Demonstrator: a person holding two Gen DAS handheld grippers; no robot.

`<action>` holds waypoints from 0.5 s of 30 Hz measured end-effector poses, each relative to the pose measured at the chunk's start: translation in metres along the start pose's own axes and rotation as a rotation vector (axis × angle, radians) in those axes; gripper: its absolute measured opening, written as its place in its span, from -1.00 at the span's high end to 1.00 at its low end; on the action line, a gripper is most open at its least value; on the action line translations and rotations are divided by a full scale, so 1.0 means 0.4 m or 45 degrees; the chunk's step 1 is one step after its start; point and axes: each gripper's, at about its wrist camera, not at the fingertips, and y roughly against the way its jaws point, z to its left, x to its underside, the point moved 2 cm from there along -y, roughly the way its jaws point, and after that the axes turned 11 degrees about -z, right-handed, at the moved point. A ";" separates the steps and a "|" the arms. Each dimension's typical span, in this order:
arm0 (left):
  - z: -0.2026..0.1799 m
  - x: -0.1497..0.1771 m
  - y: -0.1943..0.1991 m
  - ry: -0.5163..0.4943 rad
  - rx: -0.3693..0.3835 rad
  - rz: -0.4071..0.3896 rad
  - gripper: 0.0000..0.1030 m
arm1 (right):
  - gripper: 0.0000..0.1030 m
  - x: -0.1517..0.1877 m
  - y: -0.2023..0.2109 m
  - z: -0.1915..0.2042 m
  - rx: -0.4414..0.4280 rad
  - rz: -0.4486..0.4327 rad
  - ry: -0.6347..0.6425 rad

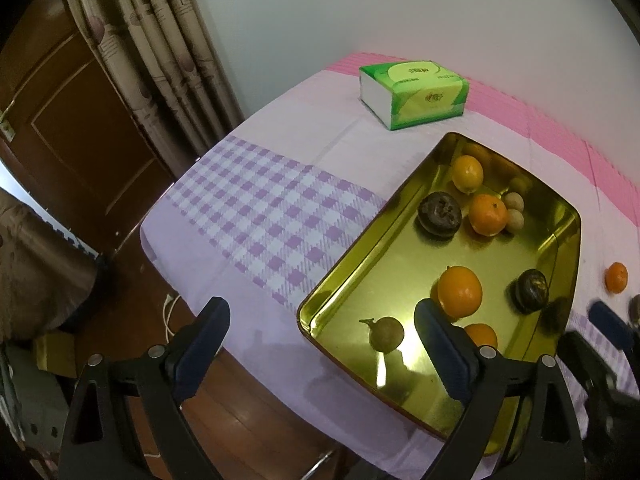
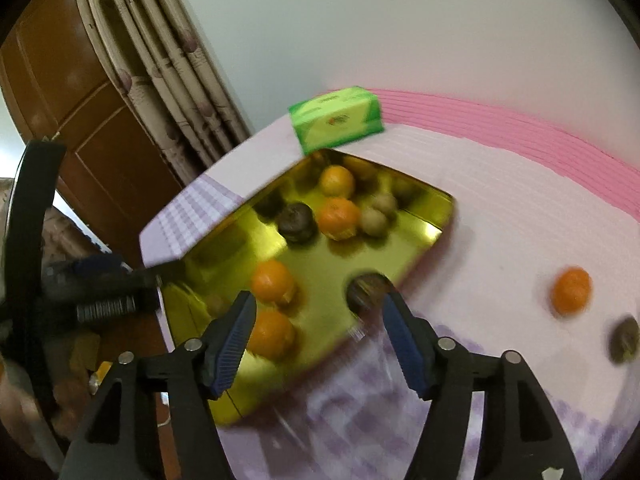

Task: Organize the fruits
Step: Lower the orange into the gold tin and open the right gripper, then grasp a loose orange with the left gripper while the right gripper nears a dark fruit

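Gold tray point(image 2: 424, 236) holds blurred fruit; one orange point(image 2: 571, 290) lies outside.

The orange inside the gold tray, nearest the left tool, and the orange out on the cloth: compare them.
The tray orange looks larger; the cloth orange looks smaller, though it lies farther off. The tray orange sits on the shiny gold tray; the cloth orange rests on the tablecloth beyond the tray's right rim. Both are round, orange and ungripped.
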 end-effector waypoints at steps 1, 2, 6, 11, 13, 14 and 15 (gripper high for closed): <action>-0.003 0.001 0.000 -0.007 0.002 0.001 -0.81 | -0.25 0.009 0.012 -0.008 0.017 -0.002 0.005; -0.007 0.002 0.001 -0.015 0.004 0.000 -0.81 | -0.28 0.023 0.032 -0.023 0.048 -0.006 0.016; -0.027 0.010 0.007 -0.058 0.003 -0.003 -0.82 | -0.35 0.074 0.119 -0.102 0.188 -0.028 0.024; -0.062 0.021 0.019 -0.131 -0.002 -0.025 -0.82 | -0.37 0.137 0.235 -0.262 0.437 -0.054 -0.054; -0.077 0.028 0.028 -0.171 -0.004 -0.042 -0.82 | -0.37 0.152 0.273 -0.321 0.502 -0.070 -0.107; -0.086 0.030 0.033 -0.191 -0.005 -0.053 -0.82 | -0.38 0.163 0.293 -0.353 0.542 -0.077 -0.131; -0.098 0.032 0.039 -0.220 -0.012 -0.065 -0.82 | -0.39 0.173 0.312 -0.384 0.577 -0.080 -0.150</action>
